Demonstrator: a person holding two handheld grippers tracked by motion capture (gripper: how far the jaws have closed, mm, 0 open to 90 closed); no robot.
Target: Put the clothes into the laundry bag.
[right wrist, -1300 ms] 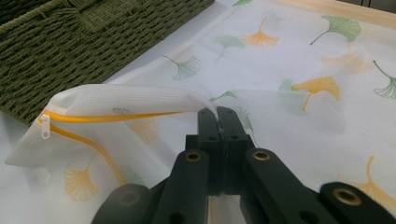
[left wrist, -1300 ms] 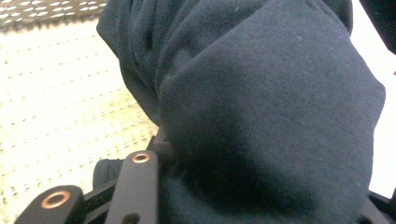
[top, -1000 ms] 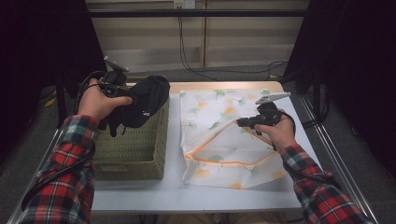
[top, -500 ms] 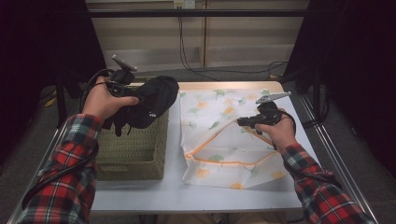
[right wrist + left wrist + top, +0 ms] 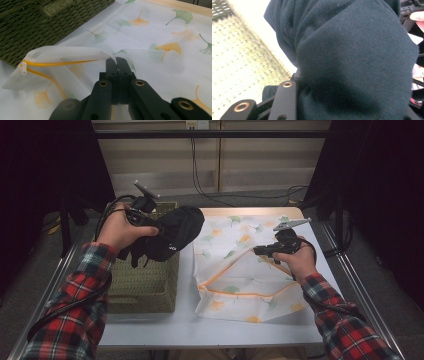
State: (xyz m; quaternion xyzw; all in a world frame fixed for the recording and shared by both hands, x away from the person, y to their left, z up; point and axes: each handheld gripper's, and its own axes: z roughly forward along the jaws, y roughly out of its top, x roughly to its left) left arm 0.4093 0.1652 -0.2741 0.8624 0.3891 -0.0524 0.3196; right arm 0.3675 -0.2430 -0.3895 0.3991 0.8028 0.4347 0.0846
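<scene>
Dark cloth, a bundled garment (image 5: 175,237), is hanging clamped in my left gripper (image 5: 150,222) above the woven basket (image 5: 145,280), while my right gripper (image 5: 260,251) is pinching open the mesh laundry bag (image 5: 240,270), awaiting insertion next, I judge.

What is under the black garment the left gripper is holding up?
The woven basket sits below the black garment, which the left gripper holds above the basket's right edge. The basket's inside is mostly hidden by the garment and hand, so its contents cannot be seen.
</scene>
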